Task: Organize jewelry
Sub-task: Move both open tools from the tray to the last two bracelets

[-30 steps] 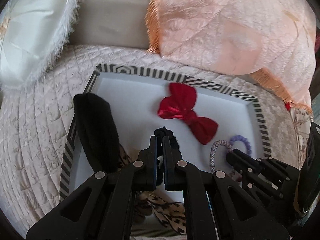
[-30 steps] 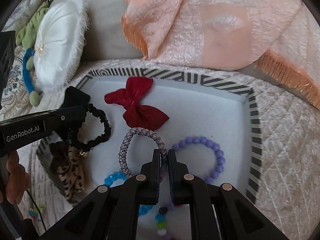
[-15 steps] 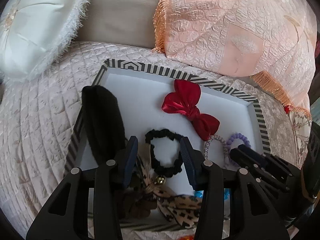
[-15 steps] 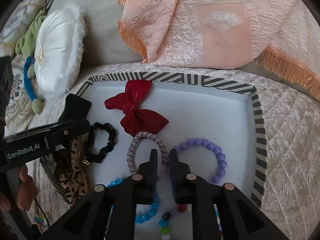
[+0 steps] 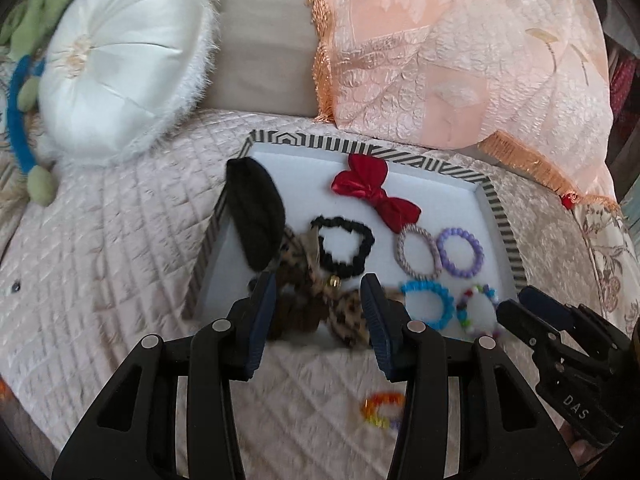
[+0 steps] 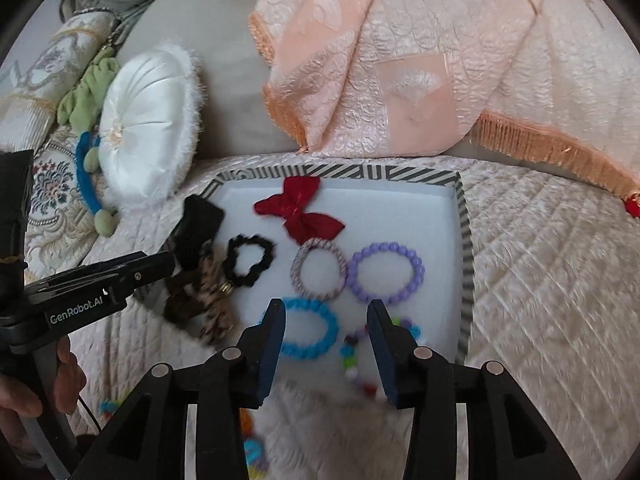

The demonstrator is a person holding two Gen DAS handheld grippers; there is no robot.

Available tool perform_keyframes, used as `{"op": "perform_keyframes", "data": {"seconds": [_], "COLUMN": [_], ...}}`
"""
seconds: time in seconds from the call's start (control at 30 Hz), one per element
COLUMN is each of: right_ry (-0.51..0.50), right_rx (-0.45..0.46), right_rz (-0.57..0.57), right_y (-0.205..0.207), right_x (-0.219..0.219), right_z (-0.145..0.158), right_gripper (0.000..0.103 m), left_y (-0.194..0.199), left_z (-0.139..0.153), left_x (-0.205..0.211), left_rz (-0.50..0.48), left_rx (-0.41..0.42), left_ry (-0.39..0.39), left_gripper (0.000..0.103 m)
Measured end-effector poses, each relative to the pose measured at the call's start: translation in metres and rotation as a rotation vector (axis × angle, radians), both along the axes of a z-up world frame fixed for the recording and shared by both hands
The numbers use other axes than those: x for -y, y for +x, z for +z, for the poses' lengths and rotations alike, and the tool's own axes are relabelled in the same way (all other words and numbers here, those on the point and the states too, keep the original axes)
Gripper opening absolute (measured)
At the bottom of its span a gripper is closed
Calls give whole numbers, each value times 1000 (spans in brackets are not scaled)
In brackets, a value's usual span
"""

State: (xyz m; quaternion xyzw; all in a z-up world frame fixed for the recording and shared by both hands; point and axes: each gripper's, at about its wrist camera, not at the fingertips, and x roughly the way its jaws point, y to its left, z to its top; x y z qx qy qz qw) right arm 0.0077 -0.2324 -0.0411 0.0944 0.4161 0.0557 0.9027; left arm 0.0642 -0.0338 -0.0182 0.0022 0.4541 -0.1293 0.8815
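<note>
Covering the bed (image 5: 100, 264): pale quilted spread.

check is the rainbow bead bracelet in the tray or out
Out: the rainbow bracelet lies on the quilt, on the near side of the striped tray.

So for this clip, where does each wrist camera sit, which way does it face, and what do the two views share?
Left wrist: on the left gripper, angled down over the tray's left half; own open fingers, with the right gripper at lower right.
Right wrist: on the right gripper, jaws opening with nothing gripped, angled down over the tray's right half; the left gripper and a hand at left.
Shared: tray, red bow, black scrunchie, white cushion.
</note>
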Motion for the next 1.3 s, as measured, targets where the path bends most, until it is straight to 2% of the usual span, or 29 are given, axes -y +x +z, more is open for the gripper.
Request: {"op": "perform_keyframes", "data": {"seconds": [0.3, 0.47, 0.6, 0.67, 0.87, 0.9, 0.93, 0.97, 1.2, 1.3], "right_ry": [10, 26, 28, 33, 38, 39, 39, 40, 33, 34], "right_rx": [29, 46, 59, 66, 69, 68, 68, 71, 82, 74], "right_rz": [15, 24, 37, 48, 57, 58, 58, 58, 67, 66], "right_y": [-63, -95, -116, -125, -148, -150, -153, -155, -167, -168], "right_x": [-30, -45, -58, -64, -72, -72, -73, -73, -74, -72], "right_z": [13, 19, 24, 26, 28, 27, 27, 27, 29, 27], "right_gripper": [41, 42, 43, 44, 47, 50, 60, 65, 65, 65], "left_y": [-72, -104, -126, -137, -157, -159, -162, -164, -172, -171], "left_z": [16, 20, 22, 24, 26, 26, 26, 26, 25, 23], "left_x": [-28, -46, -56, -61, -70, -71, -72, -74, -84, -96], "left_rz": [10, 31, 36, 39, 41, 40, 39, 40, 50, 65], "left_rx": [88, 100, 106, 111, 107, 109, 112, 112, 100, 76], "left_ry": [76, 88, 78, 64, 60, 65, 67, 68, 70, 44], "left_gripper": [44, 44, 53, 55, 56, 56, 56, 56, 56, 56]}}
